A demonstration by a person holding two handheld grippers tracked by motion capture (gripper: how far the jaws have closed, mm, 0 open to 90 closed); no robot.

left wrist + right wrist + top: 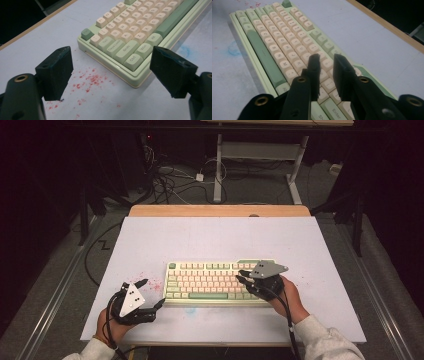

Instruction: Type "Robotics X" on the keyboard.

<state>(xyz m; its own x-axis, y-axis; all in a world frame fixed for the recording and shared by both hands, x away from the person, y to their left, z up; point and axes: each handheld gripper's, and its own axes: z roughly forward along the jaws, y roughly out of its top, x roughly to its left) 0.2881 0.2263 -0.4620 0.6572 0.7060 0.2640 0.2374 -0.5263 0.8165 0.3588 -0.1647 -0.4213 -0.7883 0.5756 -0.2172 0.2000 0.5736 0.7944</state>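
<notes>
The left gripper point(148, 294) hovered wide open and empty by the mechanical keyboard's point(210, 281) left end, over red specks point(91, 80). Farther along, the right gripper point(327, 65), nearly closed with nothing between its pads, hung above the keyboard's right-hand keys on the white table point(210, 237).

Pale green keyboard point(215, 281) with cream keys, black gripper point(242, 276), white table point(210, 235) with red speckles point(90, 81)
</notes>
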